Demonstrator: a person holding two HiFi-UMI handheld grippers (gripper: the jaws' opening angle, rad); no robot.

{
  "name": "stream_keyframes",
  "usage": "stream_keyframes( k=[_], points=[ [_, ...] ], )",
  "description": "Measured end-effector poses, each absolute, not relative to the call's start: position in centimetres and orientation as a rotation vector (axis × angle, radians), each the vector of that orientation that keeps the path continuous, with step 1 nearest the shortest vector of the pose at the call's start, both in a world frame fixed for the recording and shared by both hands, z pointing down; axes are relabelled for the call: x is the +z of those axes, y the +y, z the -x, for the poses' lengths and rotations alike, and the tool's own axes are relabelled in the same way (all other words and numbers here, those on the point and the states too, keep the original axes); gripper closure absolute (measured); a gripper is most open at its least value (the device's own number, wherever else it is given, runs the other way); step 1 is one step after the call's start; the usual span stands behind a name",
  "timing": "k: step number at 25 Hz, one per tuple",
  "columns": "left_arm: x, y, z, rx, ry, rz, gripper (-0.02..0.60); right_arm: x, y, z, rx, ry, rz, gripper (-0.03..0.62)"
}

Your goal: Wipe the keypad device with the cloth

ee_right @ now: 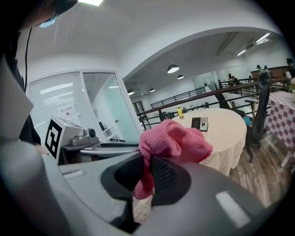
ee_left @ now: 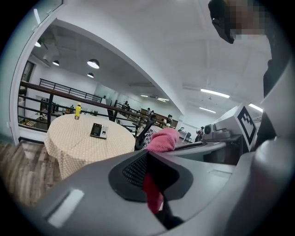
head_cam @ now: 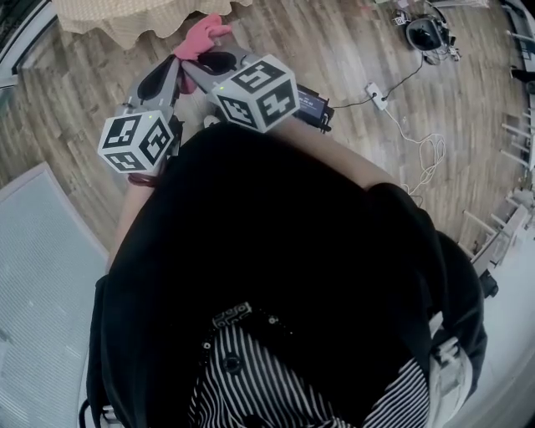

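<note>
A pink cloth (head_cam: 203,35) sticks out ahead of both grippers, which I hold close to my chest. My right gripper (ee_right: 150,159) is shut on the cloth (ee_right: 174,140), which bunches over its tips. My left gripper (ee_left: 150,156) has a strip of the same cloth (ee_left: 162,140) pinched between its jaws. The keypad device (ee_left: 99,131) (ee_right: 200,123) lies some way off on a round table (ee_left: 73,147) with a cream cover. In the head view only the table edge (head_cam: 125,21) shows, beyond the left gripper (head_cam: 180,63) and right gripper (head_cam: 196,67).
A yellow bottle (ee_left: 78,111) stands at the table's far side. A power strip (head_cam: 378,95) with cables lies on the wooden floor to the right. A dark chair (ee_right: 262,106) stands beside the table, with a railing behind it. A grey panel (head_cam: 42,251) lies to my left.
</note>
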State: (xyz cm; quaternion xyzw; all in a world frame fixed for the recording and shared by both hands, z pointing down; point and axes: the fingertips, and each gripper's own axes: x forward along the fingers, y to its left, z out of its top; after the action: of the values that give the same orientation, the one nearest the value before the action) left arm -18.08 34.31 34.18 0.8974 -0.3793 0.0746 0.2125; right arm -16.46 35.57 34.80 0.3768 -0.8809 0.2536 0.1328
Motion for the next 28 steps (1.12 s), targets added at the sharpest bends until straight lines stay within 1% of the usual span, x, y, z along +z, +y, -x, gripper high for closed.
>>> stream_keyframes(
  k=[5, 13, 22, 28],
  points=[
    [34.5, 32.7, 19.5, 0.203, -1.105, -2.455, 0.578, 35.0, 33.5, 17.8, 0.744, -2.577, -1.007, 0.549],
    [35.4, 26.1, 22.0, 0.184, -1.220, -2.373, 0.578, 35.8, 26.7, 20.3, 0.736, -2.603, -0.858, 0.549],
    [35.6, 15.7, 20.5, 0.178, -1.294, -2.327, 0.578, 36.1, 16.3, 18.7, 0.733, -2.638, -0.757, 0.549],
    [34.9, 9.3, 17.4, 0.195, -1.334, -2.296, 0.578, 35.4, 9.7, 15.6, 0.754, -2.646, -0.701, 0.549]
  ],
)
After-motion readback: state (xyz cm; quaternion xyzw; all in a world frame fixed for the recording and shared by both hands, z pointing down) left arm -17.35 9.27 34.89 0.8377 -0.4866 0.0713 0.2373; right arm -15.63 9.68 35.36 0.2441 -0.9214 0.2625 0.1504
